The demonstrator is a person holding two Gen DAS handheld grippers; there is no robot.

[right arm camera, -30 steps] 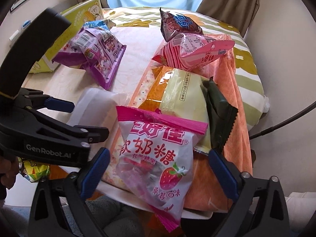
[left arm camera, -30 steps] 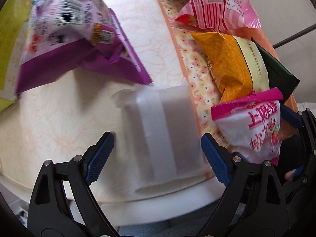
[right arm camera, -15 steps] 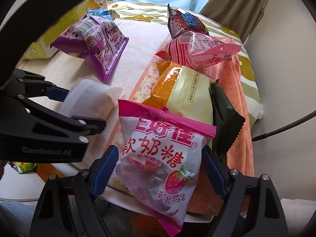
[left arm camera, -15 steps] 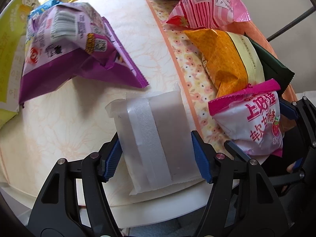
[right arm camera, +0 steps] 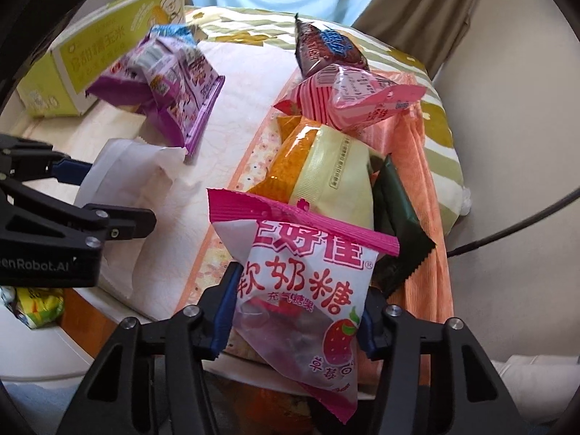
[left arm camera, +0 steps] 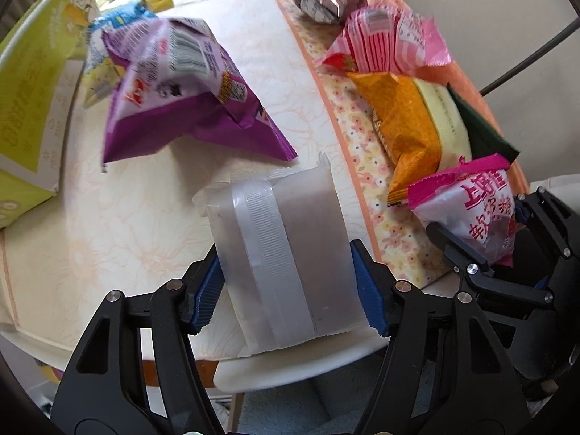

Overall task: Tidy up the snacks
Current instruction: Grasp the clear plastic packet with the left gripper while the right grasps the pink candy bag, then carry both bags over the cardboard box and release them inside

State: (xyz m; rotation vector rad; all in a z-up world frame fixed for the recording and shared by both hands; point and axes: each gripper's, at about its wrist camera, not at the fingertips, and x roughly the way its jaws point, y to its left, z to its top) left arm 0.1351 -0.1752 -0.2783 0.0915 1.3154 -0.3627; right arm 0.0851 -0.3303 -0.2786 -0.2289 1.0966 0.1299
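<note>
The left gripper (left arm camera: 290, 290) pinches a frosted white plastic packet (left arm camera: 286, 253); beside it, the right gripper's (right arm camera: 295, 311) jaws are closing on a pink-topped strawberry candy bag (right arm camera: 304, 282).

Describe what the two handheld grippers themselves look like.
Both the left gripper and right gripper are matte black plastic frames with triangular cutouts, silver rivets and ribbed blue fingertip pads. White "GenRobot.AI" lettering marks the left one's side. No sleeves show.

Each hand-held gripper (left arm camera: 286, 290) has black angular arms studded with silver screws. Ribbed blue pads (right arm camera: 223, 311) line the fingers, and white "GenRobot.AI" lettering marks one body.
</note>
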